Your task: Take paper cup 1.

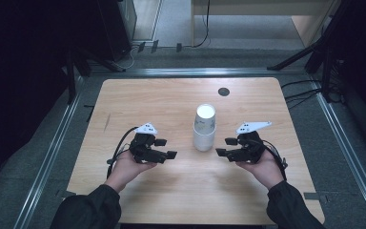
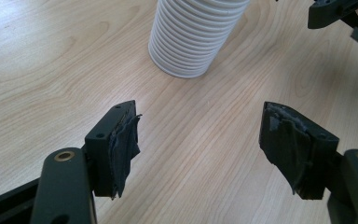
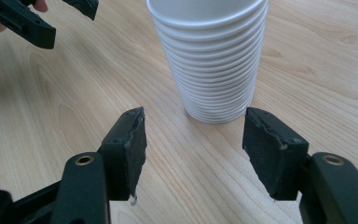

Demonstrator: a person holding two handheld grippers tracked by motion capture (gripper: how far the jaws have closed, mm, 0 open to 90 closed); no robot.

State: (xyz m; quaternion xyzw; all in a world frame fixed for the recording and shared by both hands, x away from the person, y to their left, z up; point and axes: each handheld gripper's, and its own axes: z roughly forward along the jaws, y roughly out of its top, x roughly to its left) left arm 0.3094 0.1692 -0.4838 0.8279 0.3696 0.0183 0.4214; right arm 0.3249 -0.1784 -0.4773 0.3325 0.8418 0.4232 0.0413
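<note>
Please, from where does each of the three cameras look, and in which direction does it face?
High view: above the person's side, facing forward and down on the table; both forearms, left gripper, right gripper.
Left gripper view: rides the left gripper, looks along its parted jaws at the stack of cups.
Right gripper view: rides the right gripper, parted jaws facing the stack.
Shared: both gripper views show the stack and the opposite gripper.

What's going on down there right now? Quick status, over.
Left gripper and right gripper open, holding nothing. Stack of white cups upright on table, between them, untouched. Nothing in the way.
</note>
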